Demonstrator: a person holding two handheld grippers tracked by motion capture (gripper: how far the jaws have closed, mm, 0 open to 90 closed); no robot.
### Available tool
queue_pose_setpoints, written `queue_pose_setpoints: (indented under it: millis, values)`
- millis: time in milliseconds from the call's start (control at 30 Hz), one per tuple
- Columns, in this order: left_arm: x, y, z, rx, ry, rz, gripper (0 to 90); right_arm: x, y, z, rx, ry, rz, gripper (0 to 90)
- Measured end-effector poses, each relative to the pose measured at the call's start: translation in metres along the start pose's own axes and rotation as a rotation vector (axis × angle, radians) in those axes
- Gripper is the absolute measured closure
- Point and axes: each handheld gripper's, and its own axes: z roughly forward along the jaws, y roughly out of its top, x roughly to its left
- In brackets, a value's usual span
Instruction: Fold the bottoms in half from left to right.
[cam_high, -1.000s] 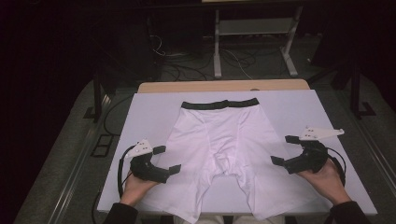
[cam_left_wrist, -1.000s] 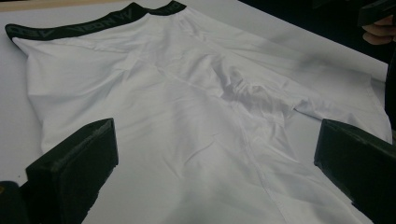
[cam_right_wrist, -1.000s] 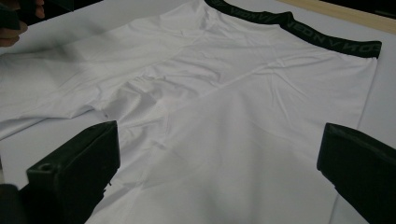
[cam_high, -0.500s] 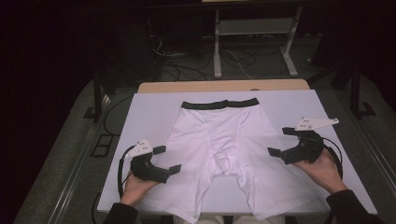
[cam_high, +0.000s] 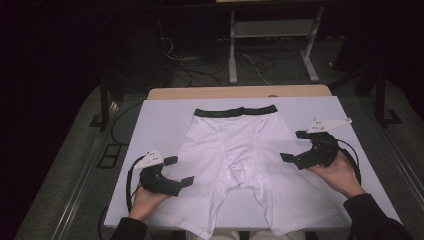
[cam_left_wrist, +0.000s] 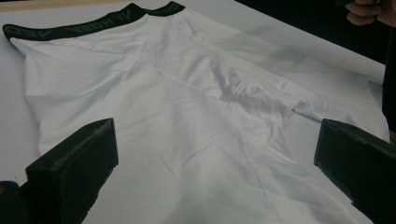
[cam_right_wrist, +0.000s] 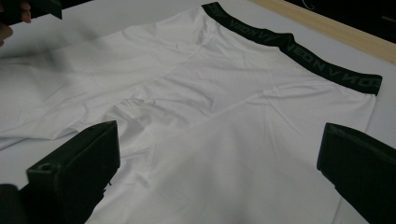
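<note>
We hold both claws spread wide. The left claw (cam_high: 179, 171) and right claw (cam_high: 294, 146) flank white shorts (cam_high: 240, 165) lying flat on the worktop (cam_high: 160, 120).

left hand-held gripper (cam_high: 179, 171) jaws apart, right hand-held gripper (cam_high: 294, 145) likewise

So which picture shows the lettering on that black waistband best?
The right gripper view: the waistband runs close and its pale letters show, upside down. The left gripper view shows the letters smaller and farther off; in the high view it is just a plain dark strip.
</note>
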Motion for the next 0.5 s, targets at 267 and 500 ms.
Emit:
queue_pose_setpoints:
  millis: [267, 500]
  values:
    - [0.0, 0.0, 0.0, -0.001, -0.002, -0.004, 0.0, -0.001, 0.012, 0.01, 0.017, 0.003, -0.016, 0.0]
    - [0.0, 0.0, 0.0, 0.0, -0.004, -0.002, 0.0, -0.004, 0.023, 0.016, 0.024, 0.0, -0.028, 0.0]
